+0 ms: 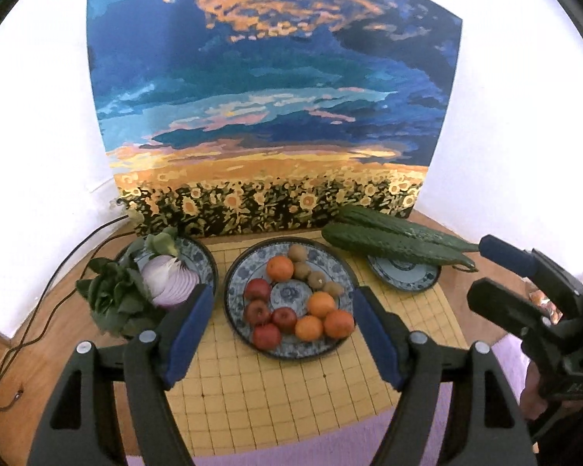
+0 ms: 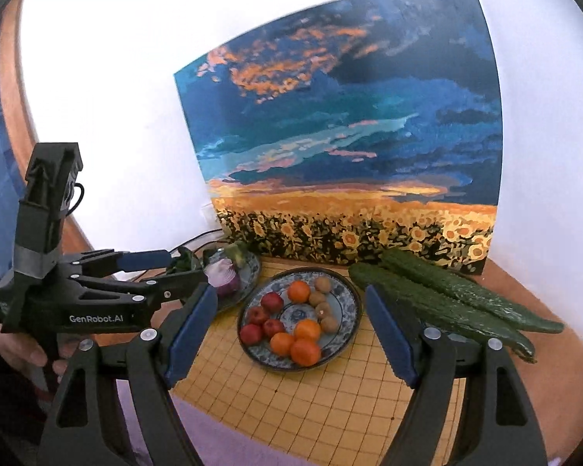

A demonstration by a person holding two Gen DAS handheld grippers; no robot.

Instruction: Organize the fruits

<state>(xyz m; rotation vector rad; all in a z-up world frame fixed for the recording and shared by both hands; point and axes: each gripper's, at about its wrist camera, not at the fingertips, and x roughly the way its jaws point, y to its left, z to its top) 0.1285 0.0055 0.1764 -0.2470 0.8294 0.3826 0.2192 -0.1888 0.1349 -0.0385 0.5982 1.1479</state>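
A blue patterned plate in the middle of the yellow grid mat holds several red apples, several oranges and several brown kiwis, grouped by kind. My left gripper is open and empty, hovering in front of the plate; it also shows at the left of the right wrist view. My right gripper is open and empty, in front of the plate; it also shows at the right of the left wrist view.
A left plate holds a sliced purple onion and leafy greens. Two cucumbers lie across a small plate on the right. A painting leans on the white wall behind. A cable runs at the left.
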